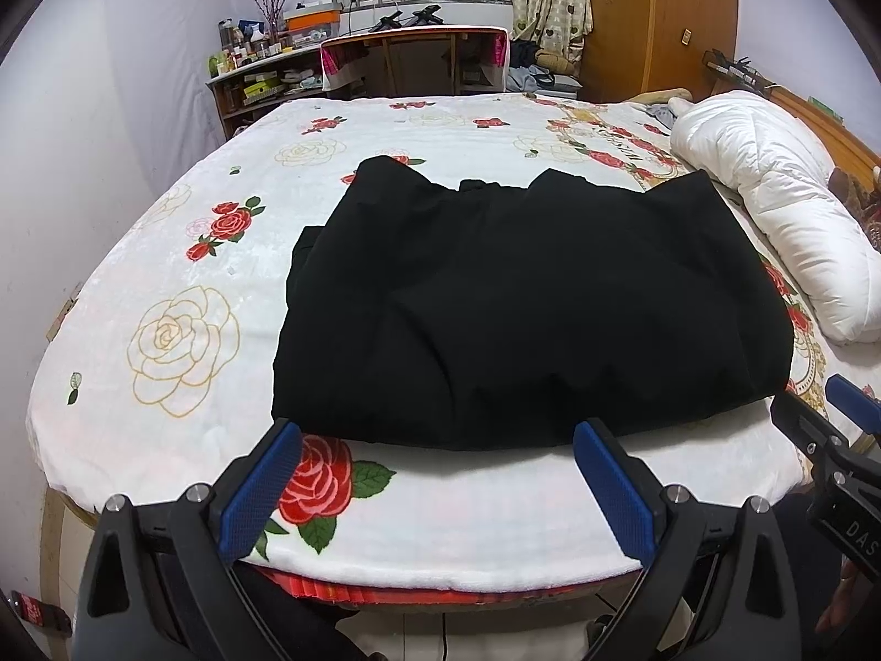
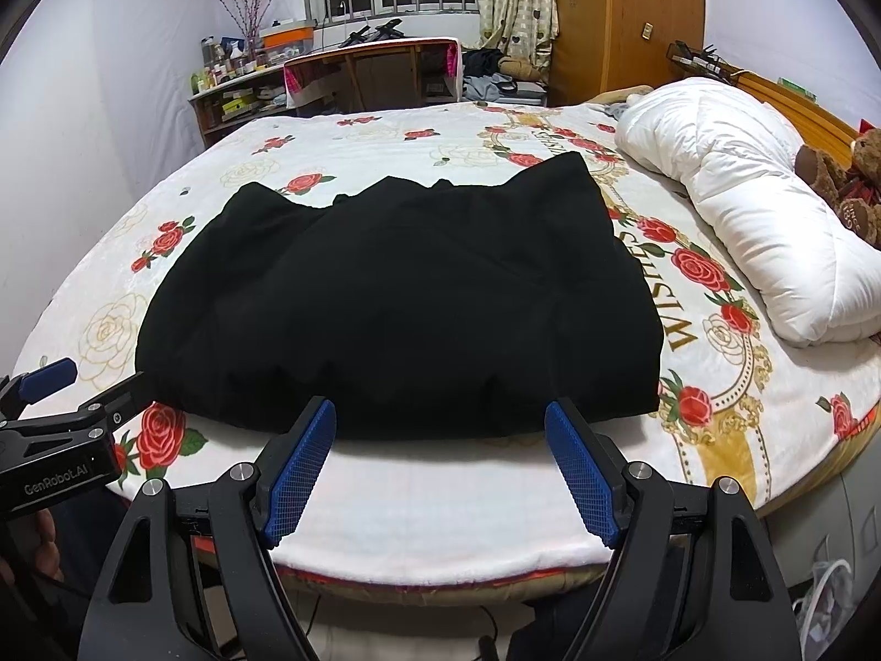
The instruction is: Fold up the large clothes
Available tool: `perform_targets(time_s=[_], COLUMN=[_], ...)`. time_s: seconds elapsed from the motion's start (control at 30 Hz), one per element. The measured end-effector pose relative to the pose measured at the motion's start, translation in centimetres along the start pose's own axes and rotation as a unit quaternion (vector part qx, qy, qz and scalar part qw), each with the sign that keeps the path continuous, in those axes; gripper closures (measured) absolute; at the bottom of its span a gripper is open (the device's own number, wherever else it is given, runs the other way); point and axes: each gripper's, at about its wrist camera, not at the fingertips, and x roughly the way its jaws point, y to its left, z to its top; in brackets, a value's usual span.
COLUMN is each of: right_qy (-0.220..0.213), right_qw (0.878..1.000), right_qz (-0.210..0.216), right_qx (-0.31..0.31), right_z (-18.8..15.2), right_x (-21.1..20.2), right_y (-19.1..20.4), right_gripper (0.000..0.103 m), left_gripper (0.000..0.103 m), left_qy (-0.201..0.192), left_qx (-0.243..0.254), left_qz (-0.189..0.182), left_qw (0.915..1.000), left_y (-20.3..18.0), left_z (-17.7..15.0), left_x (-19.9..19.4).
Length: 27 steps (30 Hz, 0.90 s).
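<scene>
Left gripper [image 1: 438, 429]: jaws wide, empty.
Right gripper [image 2: 440, 410]: jaws wide, empty.
Black garment [image 1: 528, 303]: partly folded on bed [image 1: 165, 429], just ahead of both.
Advice: pinch near hem corners together, lift evenly.

Teddy bear [image 2: 848, 176] cut by frame edge; shelf clutter [image 1: 248, 49] illegible

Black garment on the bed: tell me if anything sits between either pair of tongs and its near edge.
Nothing visible does. Only bare floral bedspread lies between the open left tongs and the black garment, and the same holds for the open right tongs.
</scene>
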Motion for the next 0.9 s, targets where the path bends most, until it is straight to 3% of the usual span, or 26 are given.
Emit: perform_targets(time_s=[0.9], right_qy=[-0.001], right_qw=[1.000], right_qz=[0.002], right_qx=[0.000], right_z=[-0.02], right_x=[-0.05], right_y=[-0.04], right_gripper=[0.025], left_gripper=[0.003], left_qy=[0.004], left_qx=[0.000], left_qz=[0.001], left_qw=[1.0000], left_y=[0.45], left_z=[-0.12], left_x=[-0.25])
